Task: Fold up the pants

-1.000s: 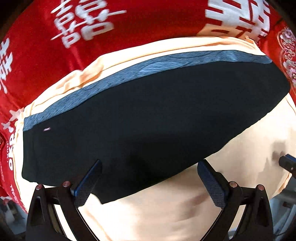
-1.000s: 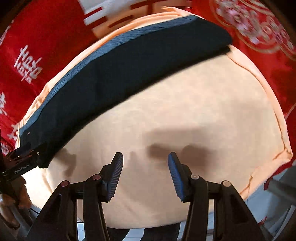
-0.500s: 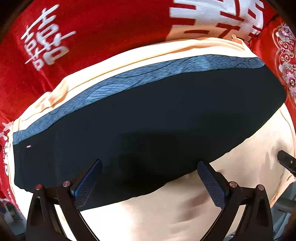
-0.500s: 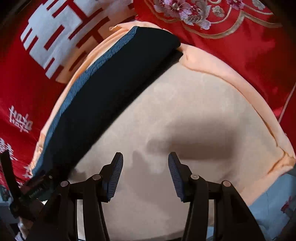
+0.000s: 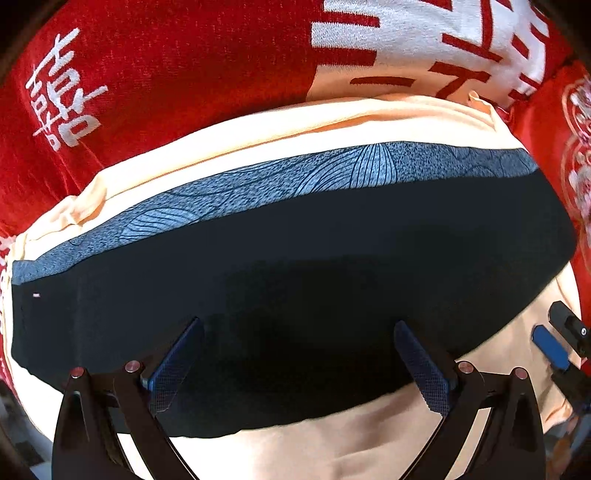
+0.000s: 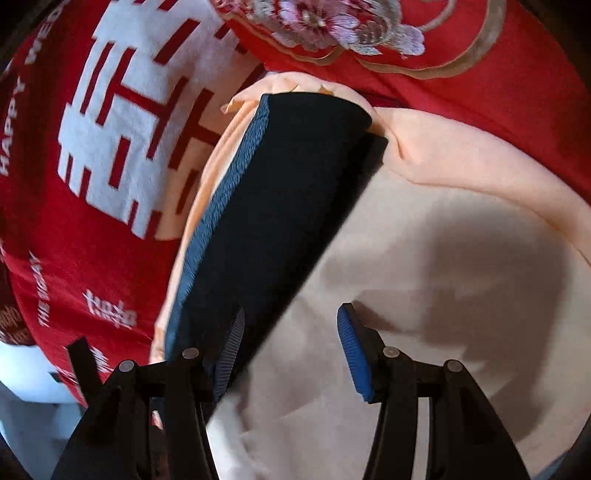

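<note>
The dark navy pants [image 5: 295, 280] lie flat in a long folded band with a blue patterned strip [image 5: 280, 181] along the far edge, on a peach cloth [image 5: 295, 443]. My left gripper [image 5: 299, 354] is open and empty, its fingers spread wide just above the pants' near edge. In the right wrist view the pants [image 6: 280, 206] run diagonally from the left finger to the upper middle. My right gripper [image 6: 288, 350] is open and empty, its left finger [image 6: 229, 350] over the pants' edge, its right finger [image 6: 354, 354] over the peach cloth [image 6: 443, 295]. The right gripper's blue pad [image 5: 550, 347] shows at the right of the left wrist view.
A red bedspread with white characters [image 5: 184, 74] lies under the peach cloth and surrounds it. In the right wrist view it has embroidered flowers [image 6: 325, 18] at the top. A pale floor [image 6: 29, 424] shows at the bottom left.
The left gripper has moved forward over the pants' near edge. The right gripper has swung to the left, so the pants' edge now lies under its left finger. Both stayed open.
</note>
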Action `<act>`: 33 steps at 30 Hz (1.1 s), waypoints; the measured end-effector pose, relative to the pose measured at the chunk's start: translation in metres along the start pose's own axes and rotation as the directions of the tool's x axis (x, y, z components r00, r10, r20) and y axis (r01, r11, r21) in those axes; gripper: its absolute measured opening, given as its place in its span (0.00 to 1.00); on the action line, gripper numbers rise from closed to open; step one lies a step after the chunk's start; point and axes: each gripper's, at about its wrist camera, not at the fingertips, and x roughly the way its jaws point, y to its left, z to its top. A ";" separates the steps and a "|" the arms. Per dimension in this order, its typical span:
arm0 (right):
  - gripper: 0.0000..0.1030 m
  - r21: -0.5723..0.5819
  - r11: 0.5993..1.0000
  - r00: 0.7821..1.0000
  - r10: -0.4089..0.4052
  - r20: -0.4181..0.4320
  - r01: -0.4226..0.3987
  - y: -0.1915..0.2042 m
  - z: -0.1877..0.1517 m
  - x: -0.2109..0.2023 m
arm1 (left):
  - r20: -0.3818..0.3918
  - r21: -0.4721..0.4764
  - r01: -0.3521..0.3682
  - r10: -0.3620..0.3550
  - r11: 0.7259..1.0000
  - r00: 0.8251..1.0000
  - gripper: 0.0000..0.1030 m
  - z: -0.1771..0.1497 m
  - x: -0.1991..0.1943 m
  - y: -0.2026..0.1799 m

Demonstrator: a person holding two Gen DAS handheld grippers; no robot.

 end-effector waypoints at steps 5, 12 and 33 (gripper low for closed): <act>0.55 0.038 0.996 0.996 0.079 0.028 -0.081 -0.011 0.011 0.007 | -0.016 -0.023 -0.006 0.006 1.000 1.000 1.00 0.006 0.020 -0.009; 0.55 0.058 0.986 0.984 0.148 0.102 -0.154 -0.015 0.028 0.017 | 0.006 -0.037 0.018 -0.018 0.999 1.000 1.00 0.007 0.029 -0.008; 0.14 0.019 0.994 0.992 0.108 0.063 -0.109 0.015 0.047 0.033 | 0.024 -0.030 0.003 -0.003 1.000 1.000 1.00 0.008 0.021 -0.012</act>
